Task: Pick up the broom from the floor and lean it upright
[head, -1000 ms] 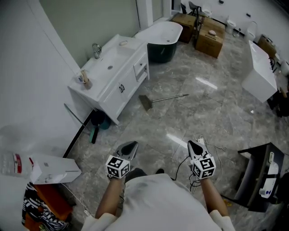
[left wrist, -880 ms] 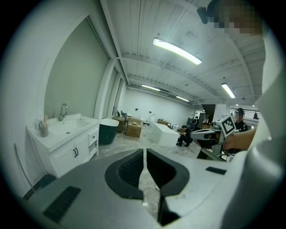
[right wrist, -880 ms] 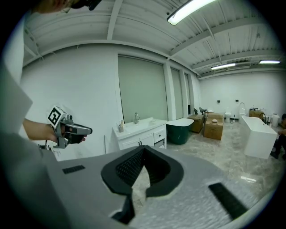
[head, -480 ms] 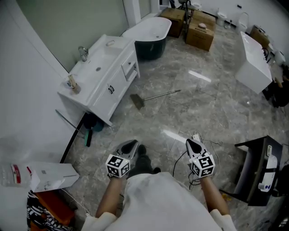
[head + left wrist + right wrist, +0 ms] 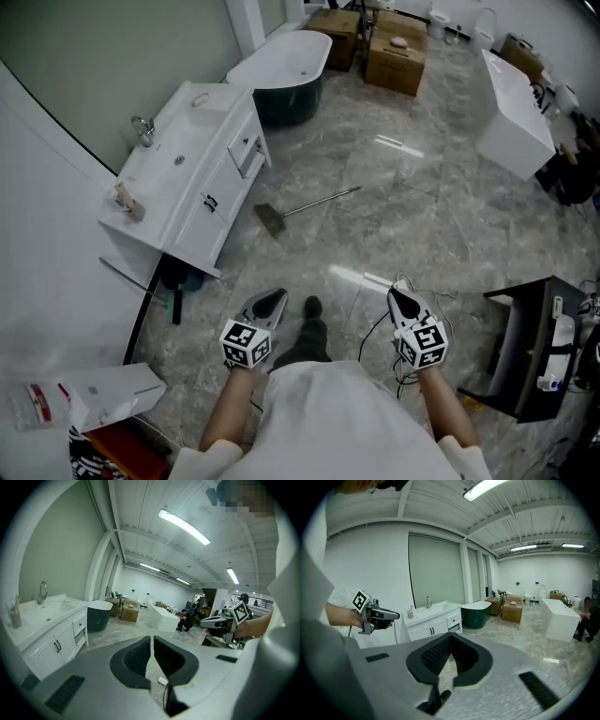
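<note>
Well ahead of the person, the broom (image 5: 309, 204), a thin grey-handled one with a flat brownish head, lies flat on the grey marbled floor (image 5: 422, 216). Its head points toward the white vanity cabinet (image 5: 211, 187), near the cabinet's front but apart from it, and its handle runs away up and to the right in the head view. Nothing touches it.

Beyond the cabinet's far end stands a dark green bathtub with a white rim (image 5: 281, 70), and further back two brown cardboard boxes (image 5: 394, 61). A white rectangular tub (image 5: 514, 131) sits well off to the right of the broom.

Both grippers are held low in front of the person's body, well short of the broom. The left claw (image 5: 273, 300) is pressed together, with only a thin slit between its black pads and nothing in it. The right claw (image 5: 397, 299) also has its tips meeting and pinches nothing. Between the two, the person's dark shoe (image 5: 312, 307) shows on the floor. A white cable (image 5: 389, 281) trails on the floor just ahead of the right claw, and a black stand (image 5: 525, 347) is at the right edge. A white carton (image 5: 108, 394) lies at the lower left.
</note>
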A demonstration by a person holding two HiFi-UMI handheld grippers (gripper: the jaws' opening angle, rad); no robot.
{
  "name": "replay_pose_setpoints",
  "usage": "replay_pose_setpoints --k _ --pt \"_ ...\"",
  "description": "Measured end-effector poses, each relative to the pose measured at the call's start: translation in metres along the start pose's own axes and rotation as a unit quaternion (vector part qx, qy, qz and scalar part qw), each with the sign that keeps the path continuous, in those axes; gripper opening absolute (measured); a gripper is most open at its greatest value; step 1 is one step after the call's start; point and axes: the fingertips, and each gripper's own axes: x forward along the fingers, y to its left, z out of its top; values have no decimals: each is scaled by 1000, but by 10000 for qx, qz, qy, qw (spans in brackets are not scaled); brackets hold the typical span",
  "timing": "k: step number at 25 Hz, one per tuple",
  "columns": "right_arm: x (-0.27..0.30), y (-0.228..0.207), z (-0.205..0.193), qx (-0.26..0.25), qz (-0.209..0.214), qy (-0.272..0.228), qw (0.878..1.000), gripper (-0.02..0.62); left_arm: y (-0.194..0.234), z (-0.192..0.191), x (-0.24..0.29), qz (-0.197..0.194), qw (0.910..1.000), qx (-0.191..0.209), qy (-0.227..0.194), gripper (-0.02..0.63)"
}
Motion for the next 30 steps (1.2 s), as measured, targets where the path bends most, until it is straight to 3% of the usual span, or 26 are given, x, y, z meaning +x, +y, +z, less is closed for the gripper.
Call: replay_pose_setpoints --k 15,23,30 --pt "151 -105 61 42 -338 389 9987 2 121 76 150 -429 9980 208 414 21" --pt "224 -125 105 10 -479 393 9981 2 185 110 203 -600 9972 200 398 21" --pt "253 -146 117 167 -652 456 9967 2 208 127 233 -664 9968 186 398 21"
